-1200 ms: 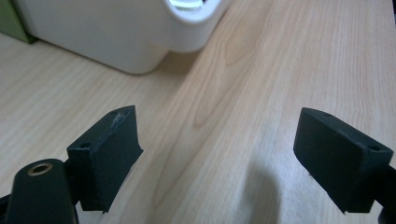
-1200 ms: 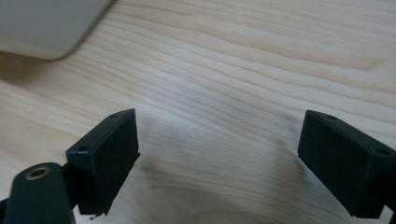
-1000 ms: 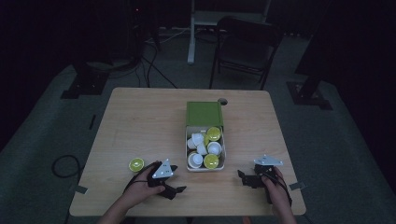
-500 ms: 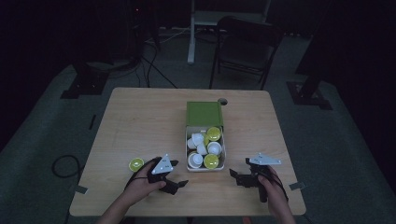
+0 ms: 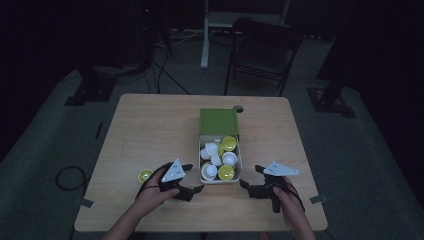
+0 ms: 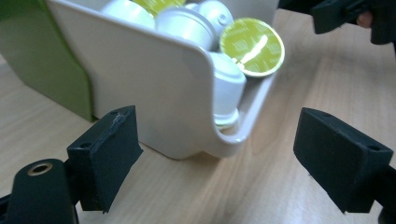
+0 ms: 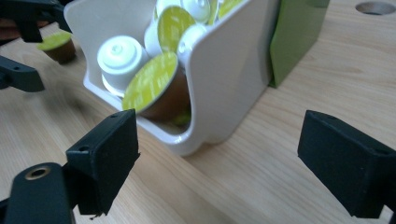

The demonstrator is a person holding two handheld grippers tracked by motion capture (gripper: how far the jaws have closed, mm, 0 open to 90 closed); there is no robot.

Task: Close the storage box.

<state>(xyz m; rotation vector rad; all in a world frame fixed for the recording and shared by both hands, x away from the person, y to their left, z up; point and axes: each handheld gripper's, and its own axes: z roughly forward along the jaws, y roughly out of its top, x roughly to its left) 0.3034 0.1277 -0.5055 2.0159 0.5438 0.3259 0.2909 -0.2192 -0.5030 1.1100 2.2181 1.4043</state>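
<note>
We see a light wooden table (image 5: 150, 125) with a round hole (image 5: 238, 108) near its far edge. On it sit a white plastic tray (image 5: 239, 162) with a green box (image 5: 218, 122) behind it, and a lone green-lidded capsule (image 5: 145, 175).

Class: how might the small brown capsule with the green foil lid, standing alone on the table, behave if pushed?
The small brown capsule with the green foil lid looks light, so it would probably slide easily on the smooth wooden table. Its tapered round body suggests that, tipped over, it would roll in a curve.
</note>
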